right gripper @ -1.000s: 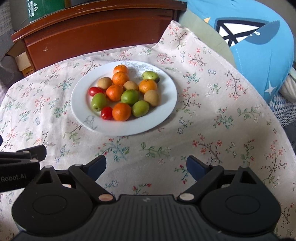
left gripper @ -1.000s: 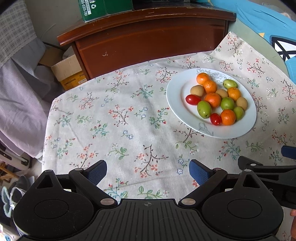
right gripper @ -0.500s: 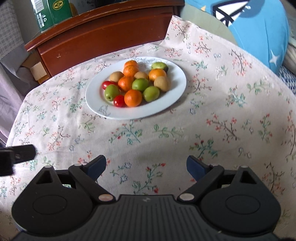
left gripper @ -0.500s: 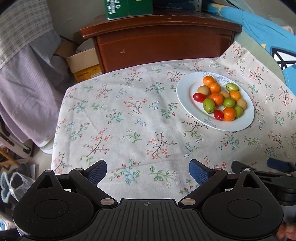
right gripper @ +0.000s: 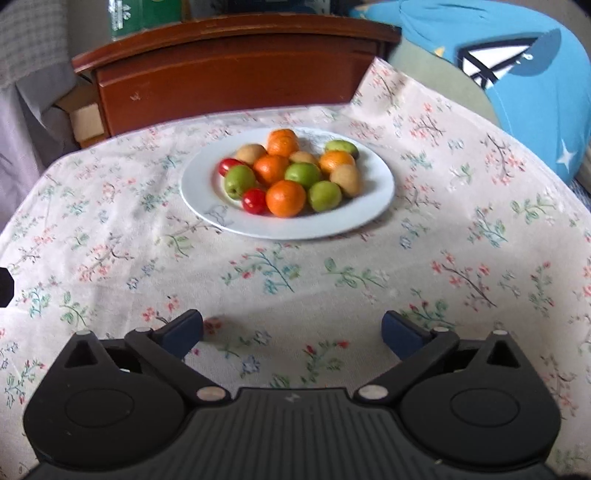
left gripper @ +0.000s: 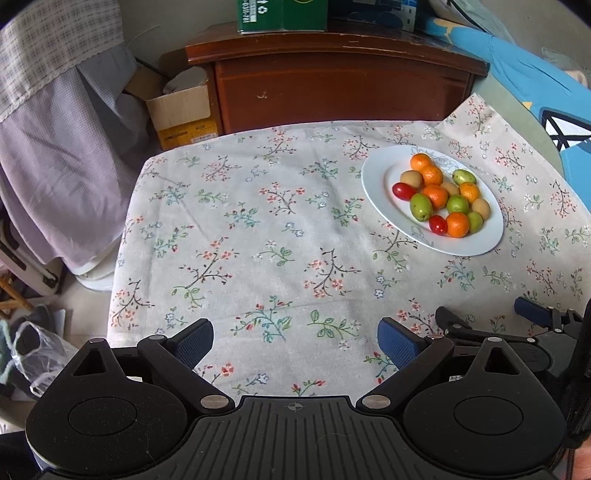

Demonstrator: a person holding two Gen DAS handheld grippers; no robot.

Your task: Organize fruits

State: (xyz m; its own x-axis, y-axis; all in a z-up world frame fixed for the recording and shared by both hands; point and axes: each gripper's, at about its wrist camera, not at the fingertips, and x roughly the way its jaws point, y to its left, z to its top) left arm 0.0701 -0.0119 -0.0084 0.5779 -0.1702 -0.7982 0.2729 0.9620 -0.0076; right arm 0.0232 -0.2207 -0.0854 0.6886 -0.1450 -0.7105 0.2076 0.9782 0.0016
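Observation:
A white plate (left gripper: 376, 177) (right gripper: 373, 199) sits on the floral tablecloth and holds several small fruits: oranges (right gripper: 286, 198), green fruits (right gripper: 240, 180), tan fruits (right gripper: 346, 179) and red tomatoes (right gripper: 254, 200). My left gripper (left gripper: 295, 338) is open and empty above the cloth's near edge, well left of and nearer than the plate. My right gripper (right gripper: 291, 328) is open and empty, low over the cloth just in front of the plate. The right gripper also shows in the left wrist view (left gripper: 487, 319) at the lower right.
A brown wooden cabinet (left gripper: 343, 88) stands behind the table with a green box (left gripper: 282, 14) on top. A cardboard box (left gripper: 181, 114) and hanging purple cloth (left gripper: 55, 147) are at the left. A blue cushion (right gripper: 517, 74) lies at the right. The table's left edge (left gripper: 122, 240) drops to a cluttered floor.
Both grippers have pulled back from the plate toward the near edge. The left has also swung left, and the right has dropped lower over the cloth. Both stay open and empty.

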